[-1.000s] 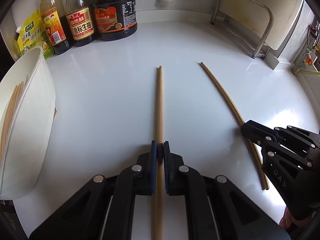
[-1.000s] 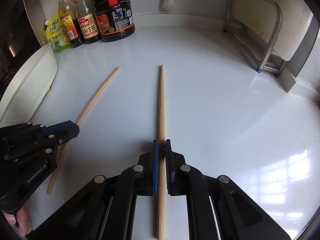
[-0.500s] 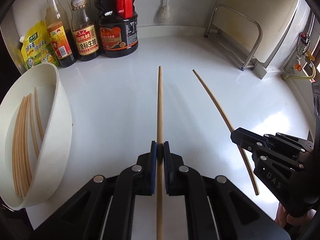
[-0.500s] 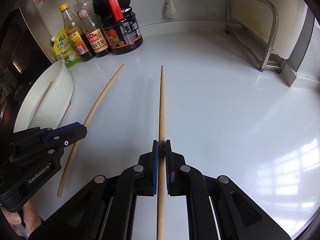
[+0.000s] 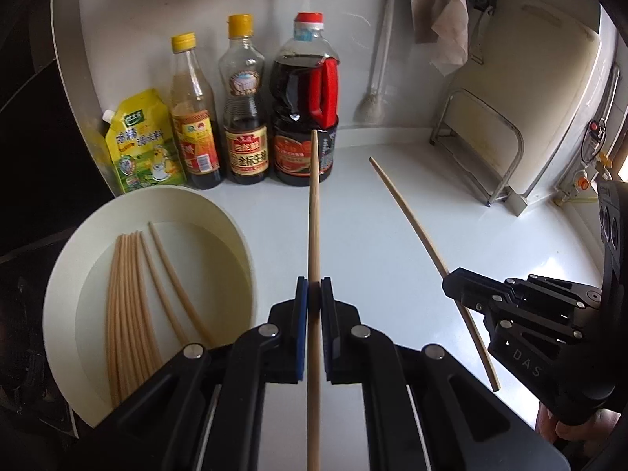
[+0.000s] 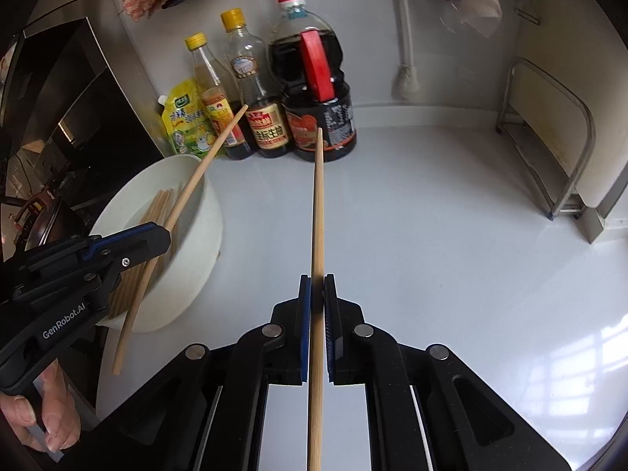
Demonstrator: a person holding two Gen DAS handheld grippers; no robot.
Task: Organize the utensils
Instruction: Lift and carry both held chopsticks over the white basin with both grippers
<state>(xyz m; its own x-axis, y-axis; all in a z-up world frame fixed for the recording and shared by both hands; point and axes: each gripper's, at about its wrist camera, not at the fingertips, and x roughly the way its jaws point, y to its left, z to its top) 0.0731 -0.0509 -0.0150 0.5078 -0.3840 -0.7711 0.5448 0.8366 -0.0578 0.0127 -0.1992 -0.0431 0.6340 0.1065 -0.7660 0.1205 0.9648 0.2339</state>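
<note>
- Wooden chopsticks are being held, one in each gripper, above a white counter (image 5: pixel 392 235).
- One chopstick (image 5: pixel 314 212) is being clamped between the blue pads of the left gripper (image 5: pixel 314 294), whose jaws are closed tight on it; the stick is running straight ahead, its tip being seen in front of a dark sauce jug (image 5: pixel 304 117).
- In the right wrist view, the second chopstick (image 6: pixel 318 204) is being pinched the same way by the right gripper (image 6: pixel 317 294), jaws fully closed on the stick.
- Both sticks are being kept clear of the counter, apart from each other and pointing toward the back wall.
- A white bowl (image 5: pixel 204 204) is being seen at the left edge of the counter, with a bundle of more chopsticks (image 5: pixel 129 306) lying inside it.
- In the right wrist view, the left gripper's stick is being seen crossing over the bowl.
- Behind the bowl, a yellow pouch (image 5: pixel 141 145) and two bottles (image 5: pixel 196 117) are being shown lined up against the wall, beside the jug.
- A metal rack (image 5: pixel 482 145) is being seen at the far right, by a cutting board (image 5: pixel 549 98).
</note>
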